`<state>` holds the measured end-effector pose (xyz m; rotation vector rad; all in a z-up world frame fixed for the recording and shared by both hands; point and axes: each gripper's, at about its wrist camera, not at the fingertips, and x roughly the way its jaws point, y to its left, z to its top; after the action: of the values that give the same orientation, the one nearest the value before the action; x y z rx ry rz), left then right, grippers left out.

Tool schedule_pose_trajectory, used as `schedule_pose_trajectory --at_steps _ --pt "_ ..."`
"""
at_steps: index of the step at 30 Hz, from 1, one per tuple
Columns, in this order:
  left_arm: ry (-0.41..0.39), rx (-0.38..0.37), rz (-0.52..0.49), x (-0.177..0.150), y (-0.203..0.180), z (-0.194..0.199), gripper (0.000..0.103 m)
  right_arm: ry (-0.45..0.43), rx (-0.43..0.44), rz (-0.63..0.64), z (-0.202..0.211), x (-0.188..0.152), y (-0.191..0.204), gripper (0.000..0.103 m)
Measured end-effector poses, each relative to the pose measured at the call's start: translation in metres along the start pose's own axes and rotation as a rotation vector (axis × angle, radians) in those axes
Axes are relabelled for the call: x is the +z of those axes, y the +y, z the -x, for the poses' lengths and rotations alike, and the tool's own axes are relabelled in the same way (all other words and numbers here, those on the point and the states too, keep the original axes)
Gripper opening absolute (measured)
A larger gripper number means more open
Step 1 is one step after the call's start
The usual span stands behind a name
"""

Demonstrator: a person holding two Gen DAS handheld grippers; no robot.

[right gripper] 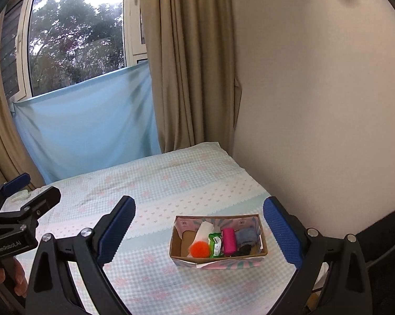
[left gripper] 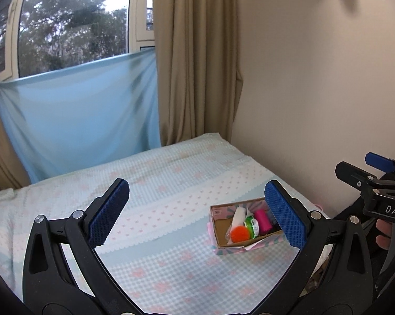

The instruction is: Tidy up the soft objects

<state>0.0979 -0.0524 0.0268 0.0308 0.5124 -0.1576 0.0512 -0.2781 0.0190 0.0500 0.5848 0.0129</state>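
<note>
Inside, fuzzy round orange pompom (right gripper: 199,250)

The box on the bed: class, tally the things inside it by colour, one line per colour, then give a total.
In the box:
Orange: 1, a pompom
White: 1, a tissue
Green: 1, a packet
Pink: 1, a roll
Grey-blue: 1, a cloth
Black: 1, a dark item, too unclear to name
Total: 6

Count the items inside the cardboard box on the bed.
6 visible: white tissue, orange pompom, green packet, pink roll, grey-blue cloth, dark item. Others may lie underneath.
</note>
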Motion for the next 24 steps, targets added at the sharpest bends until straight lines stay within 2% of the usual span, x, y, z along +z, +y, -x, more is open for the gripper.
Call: schedule_pose_trajectory --at_steps 8,24 --pt "-0.027 0.015 0.012 -0.003 0.006 0.014 0.103 -0.023 -0.024 -0.011 0.006 -0.004 0.002 0.097" --pt "-0.041 0.017 0.007 -0.002 -0.002 0.011 0.103 -0.057 -0.031 -0.019 0.011 -0.002 0.001 0.097"
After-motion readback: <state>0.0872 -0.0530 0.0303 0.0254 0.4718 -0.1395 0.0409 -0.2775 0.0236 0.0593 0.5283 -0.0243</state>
